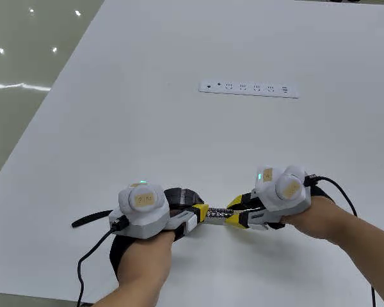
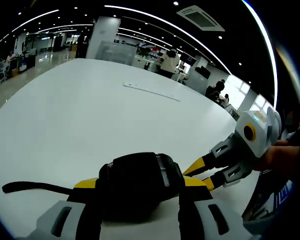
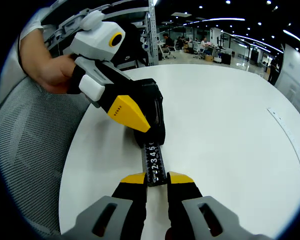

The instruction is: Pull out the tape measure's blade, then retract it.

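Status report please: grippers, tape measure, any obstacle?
Left gripper shut on tape measure case. Right gripper shut on blade, short length out. Power strip far off, not in the way.

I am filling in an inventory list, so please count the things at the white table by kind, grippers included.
tape measure: 1
power strip: 1
grippers: 2, the left gripper and the right gripper
Total: 4
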The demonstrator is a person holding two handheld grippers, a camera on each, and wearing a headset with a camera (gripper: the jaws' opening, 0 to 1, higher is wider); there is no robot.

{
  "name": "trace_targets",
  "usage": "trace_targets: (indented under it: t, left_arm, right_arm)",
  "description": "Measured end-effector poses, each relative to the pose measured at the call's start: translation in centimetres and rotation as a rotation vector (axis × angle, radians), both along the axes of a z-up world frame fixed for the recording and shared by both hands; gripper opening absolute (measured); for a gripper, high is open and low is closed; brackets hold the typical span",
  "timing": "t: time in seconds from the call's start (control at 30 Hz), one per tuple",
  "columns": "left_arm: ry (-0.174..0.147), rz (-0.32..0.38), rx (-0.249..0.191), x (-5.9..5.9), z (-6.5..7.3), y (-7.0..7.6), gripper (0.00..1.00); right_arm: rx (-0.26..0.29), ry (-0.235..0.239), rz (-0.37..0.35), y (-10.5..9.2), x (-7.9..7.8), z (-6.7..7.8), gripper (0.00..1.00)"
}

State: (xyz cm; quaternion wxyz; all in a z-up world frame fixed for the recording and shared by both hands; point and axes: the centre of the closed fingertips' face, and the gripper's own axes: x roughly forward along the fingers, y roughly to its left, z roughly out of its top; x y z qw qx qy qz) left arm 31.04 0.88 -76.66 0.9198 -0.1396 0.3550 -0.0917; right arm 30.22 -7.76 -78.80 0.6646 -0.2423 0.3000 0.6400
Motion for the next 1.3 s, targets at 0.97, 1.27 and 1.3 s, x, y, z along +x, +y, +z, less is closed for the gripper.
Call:
trace_targets:
  t: [0.97, 1.27, 1.3]
  left_arm:
    - [0.003, -0.003, 0.003, 0.0, 0.0, 0.1, 0.59]
    - [0.003, -0.003, 0.001, 0.0, 0.0, 0.1, 0.59]
    - [0.003, -0.003, 0.0, 0.0, 0.0, 0.1, 0.59]
  right_arm:
    - [0.021, 0.016, 0.018, 3.1, -0.3, -0.2, 0.11]
    - [0.028, 0.018, 0.025, 3.9, -0.4, -0.1, 0.11]
    - [0.029, 0.018, 0.025, 3.9, -0.4, -0.1, 0.11]
